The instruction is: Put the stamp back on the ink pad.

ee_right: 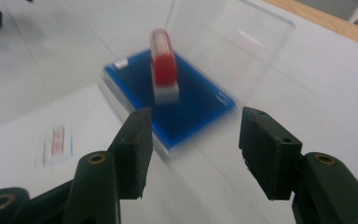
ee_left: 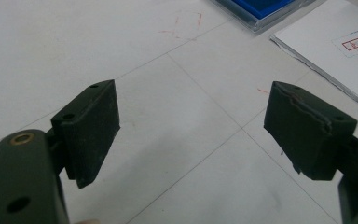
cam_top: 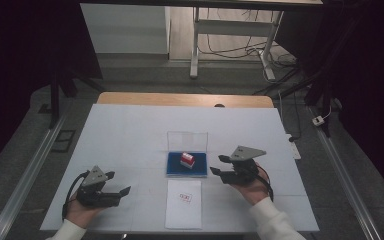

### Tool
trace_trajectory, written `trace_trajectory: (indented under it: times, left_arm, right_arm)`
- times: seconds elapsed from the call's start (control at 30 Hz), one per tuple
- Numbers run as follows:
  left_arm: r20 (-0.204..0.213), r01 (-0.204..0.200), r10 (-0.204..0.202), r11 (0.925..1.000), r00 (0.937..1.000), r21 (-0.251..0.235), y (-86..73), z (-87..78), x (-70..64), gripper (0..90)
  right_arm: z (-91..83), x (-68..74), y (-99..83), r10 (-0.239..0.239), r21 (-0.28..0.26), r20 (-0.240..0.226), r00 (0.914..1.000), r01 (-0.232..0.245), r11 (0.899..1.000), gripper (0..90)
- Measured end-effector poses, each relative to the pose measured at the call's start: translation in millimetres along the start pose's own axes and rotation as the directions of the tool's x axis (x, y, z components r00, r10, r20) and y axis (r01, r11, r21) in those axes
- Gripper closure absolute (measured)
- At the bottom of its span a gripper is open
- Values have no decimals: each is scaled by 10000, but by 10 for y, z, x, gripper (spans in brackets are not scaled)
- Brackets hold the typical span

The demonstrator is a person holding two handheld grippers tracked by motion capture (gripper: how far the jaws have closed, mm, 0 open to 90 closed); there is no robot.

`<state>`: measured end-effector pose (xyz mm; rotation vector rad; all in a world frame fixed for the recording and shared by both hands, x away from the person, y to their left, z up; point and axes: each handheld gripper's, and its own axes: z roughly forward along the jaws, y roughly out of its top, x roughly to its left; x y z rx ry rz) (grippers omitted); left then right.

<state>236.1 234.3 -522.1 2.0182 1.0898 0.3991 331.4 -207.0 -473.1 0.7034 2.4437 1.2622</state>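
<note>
Red stamp (cam_top: 187, 160) stands upright on blue ink pad (cam_top: 175, 170), table centre, open clear lid (cam_top: 187, 140) at pad's 12 o'clock. Paper sheet (cam_top: 183, 210) with red imprint (cam_top: 184, 197) lies at pad's 6 o'clock, just beside.

Right gripper (cam_top: 218, 165) at stamp's 3 o'clock, near, jaws released, empty, aimed toward stamp (ee_right: 164, 65). Judgement: approach level, centre jaws on red body, close gently, lift straight so pad not dragged.

Left gripper (cam_top: 117, 183) at 8 o'clock, well apart, jaws released; could steady paper (ee_left: 335, 60).

Raised clear lid (cam_top: 187, 140) behind stamp (cam_top: 187, 160)
</note>
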Motion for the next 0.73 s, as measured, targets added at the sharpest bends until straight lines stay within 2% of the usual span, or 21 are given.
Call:
trace_trajectory:
  times: [0.1, 0.37, 0.53, 0.57, 0.73]
  left_arm:
    - [57, -29, 29, 10000, 10000, -10, 7, 1, -12, 181]
    - [121, -130, 130, 9999, 9998, 11, 18, 17, -53, 180]
    - [144, -189, 189, 9998, 9997, 31, 27, 26, -74, 180]
    - [144, -197, 197, 9998, 9997, 35, 28, 28, -76, 180]
    - [145, -202, 201, 9998, 9997, 32, 29, 33, -78, 180]
  right_arm:
    - [-159, -23, -157, 60, 114, 286, 9996, -63, 9999, 443]
    - [-504, -121, -476, 634, 36, 771, 9950, -639, 9979, 452]
    - [-600, -168, -605, 868, 42, 972, 9915, -876, 9961, 458]
    - [-605, -177, -621, 898, 23, 899, 9919, -904, 9959, 459]
    - [-600, -180, -618, 846, 2, 892, 9924, -850, 9964, 459]
